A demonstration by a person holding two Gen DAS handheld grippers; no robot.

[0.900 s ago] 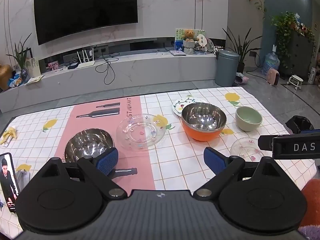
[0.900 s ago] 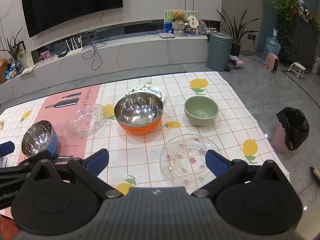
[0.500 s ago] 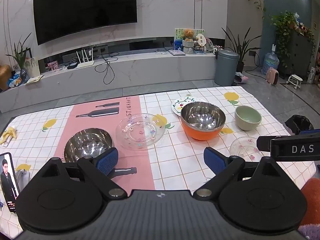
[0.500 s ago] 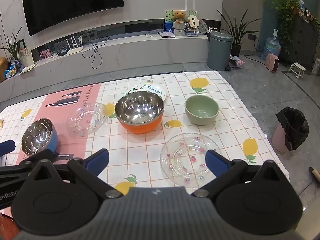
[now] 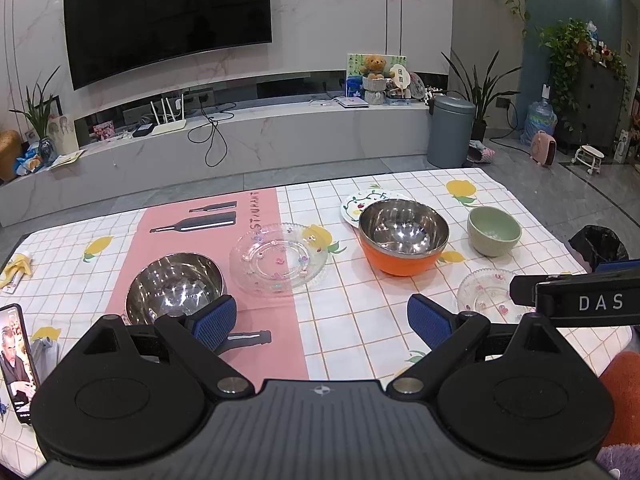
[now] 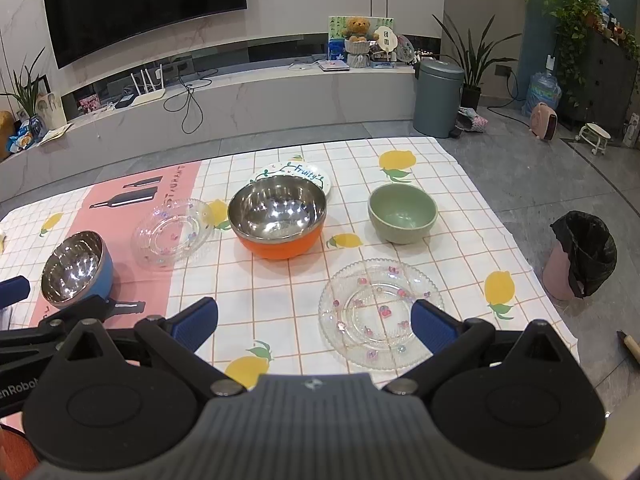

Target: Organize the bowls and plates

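Both grippers, left gripper and right gripper, stay fully open and empty, drifting slightly. No plate or bowl on the desk has moved; sorting has not begun.

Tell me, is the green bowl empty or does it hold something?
Empty. The right wrist view looks into the green bowl and shows only its bare inner wall and bottom.

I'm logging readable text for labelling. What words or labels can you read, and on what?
"Fruity" on the white plate behind the orange bowl.
"DAS" on the right gripper's arm.
"RESTAURANT", partly legible, on the pink tablecloth panel.
"nRobo", cut off, on the left gripper's arm.
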